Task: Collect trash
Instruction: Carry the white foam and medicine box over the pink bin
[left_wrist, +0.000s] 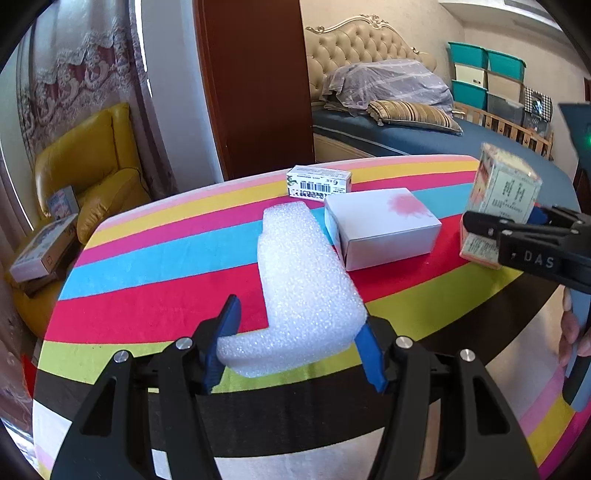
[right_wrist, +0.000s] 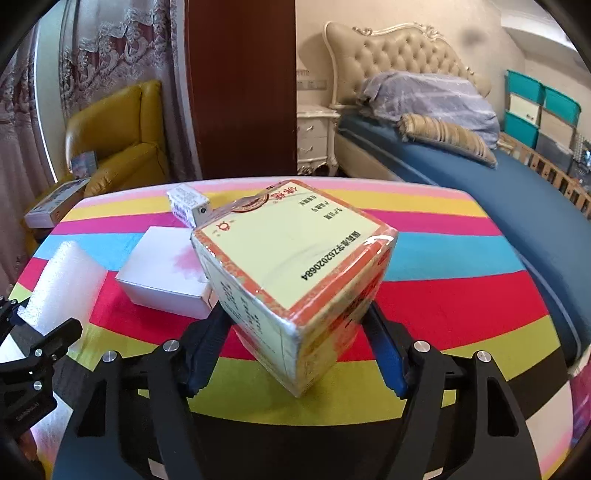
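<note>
My left gripper (left_wrist: 295, 343) is shut on the near end of a white foam block (left_wrist: 303, 288), which lies along the striped table (left_wrist: 147, 266). My right gripper (right_wrist: 295, 343) is shut on a yellow-and-orange medicine box (right_wrist: 291, 273), tilted and held above the table; the box also shows at the right of the left wrist view (left_wrist: 498, 199), with the right gripper (left_wrist: 517, 229) clamped on it. A white box with a pink stain (left_wrist: 384, 229) and a small barcode box (left_wrist: 319, 183) lie behind the foam. The foam also shows in the right wrist view (right_wrist: 66, 284).
A yellow armchair (left_wrist: 92, 177) with boxes on it stands left of the table. A dark wooden door (left_wrist: 255, 81) is behind. A bed (left_wrist: 424, 129) with pillows and stacked storage bins (left_wrist: 487, 77) lie to the right.
</note>
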